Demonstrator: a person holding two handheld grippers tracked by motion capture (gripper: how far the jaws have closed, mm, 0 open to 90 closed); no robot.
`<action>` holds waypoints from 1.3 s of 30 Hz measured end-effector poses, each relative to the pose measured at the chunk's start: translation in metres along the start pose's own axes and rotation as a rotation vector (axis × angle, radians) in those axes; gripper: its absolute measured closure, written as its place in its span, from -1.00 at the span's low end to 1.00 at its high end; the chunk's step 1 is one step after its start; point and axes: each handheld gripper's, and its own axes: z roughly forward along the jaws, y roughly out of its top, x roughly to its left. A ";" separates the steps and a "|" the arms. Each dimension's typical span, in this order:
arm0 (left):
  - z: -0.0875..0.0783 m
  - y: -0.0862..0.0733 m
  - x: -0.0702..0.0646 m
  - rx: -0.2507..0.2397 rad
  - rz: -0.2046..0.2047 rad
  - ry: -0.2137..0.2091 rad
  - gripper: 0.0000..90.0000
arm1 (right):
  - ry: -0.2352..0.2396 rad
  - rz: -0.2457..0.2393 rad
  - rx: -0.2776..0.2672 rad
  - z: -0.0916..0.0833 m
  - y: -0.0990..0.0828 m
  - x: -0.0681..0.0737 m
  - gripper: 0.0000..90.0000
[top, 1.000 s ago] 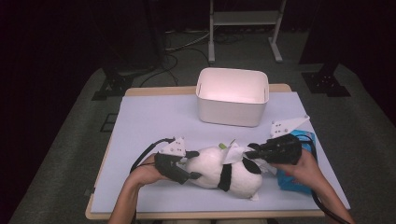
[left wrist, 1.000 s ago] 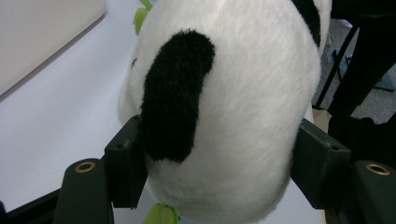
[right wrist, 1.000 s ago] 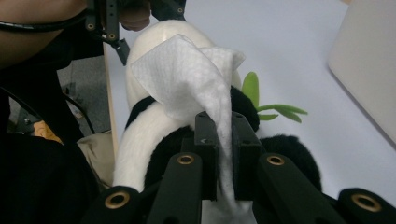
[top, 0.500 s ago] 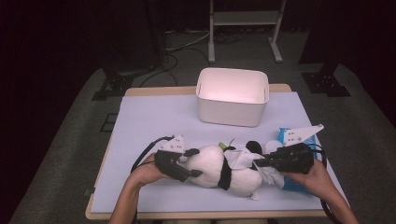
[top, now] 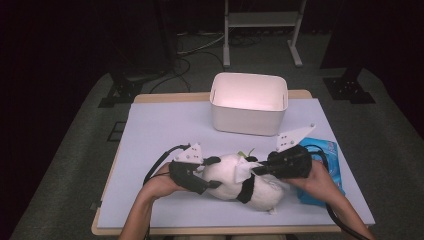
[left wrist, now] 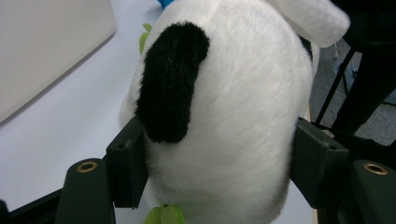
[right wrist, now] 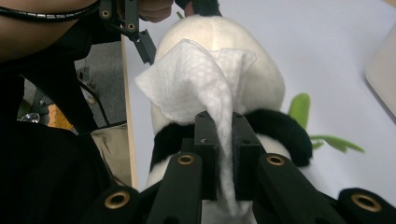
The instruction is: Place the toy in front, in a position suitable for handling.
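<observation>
A plush panda (top: 240,182) lies on its side at the near middle of the table (top: 160,130), in front of the white bin (top: 248,102). The left gripper (top: 212,172) clamps the panda's head. The right gripper (top: 255,170) pinches a white wipe (right wrist: 196,84) over the panda's body, with a blue pack (top: 325,165) just right.

No readable text, labels, brands, numbers or signs anywhere

White bin (top: 248,107) at the table's far edge, blue packet (top: 327,165) near right, pale tabletop (top: 155,130)
</observation>
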 end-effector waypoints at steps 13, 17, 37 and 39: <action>0.001 0.001 0.000 -0.009 -0.006 -0.009 -0.38 | -0.007 0.004 0.007 -0.003 -0.006 -0.001 0.85; 0.002 0.000 0.003 -0.016 -0.029 -0.026 -0.51 | -0.006 0.018 0.000 -0.008 -0.015 -0.002 0.85; -0.002 -0.007 0.004 -0.037 0.010 -0.044 -0.32 | -0.066 0.063 -0.036 -0.031 -0.033 -0.013 0.85; -0.002 -0.006 0.004 -0.039 0.008 -0.045 -0.32 | -0.070 0.077 -0.040 -0.034 -0.037 -0.015 0.85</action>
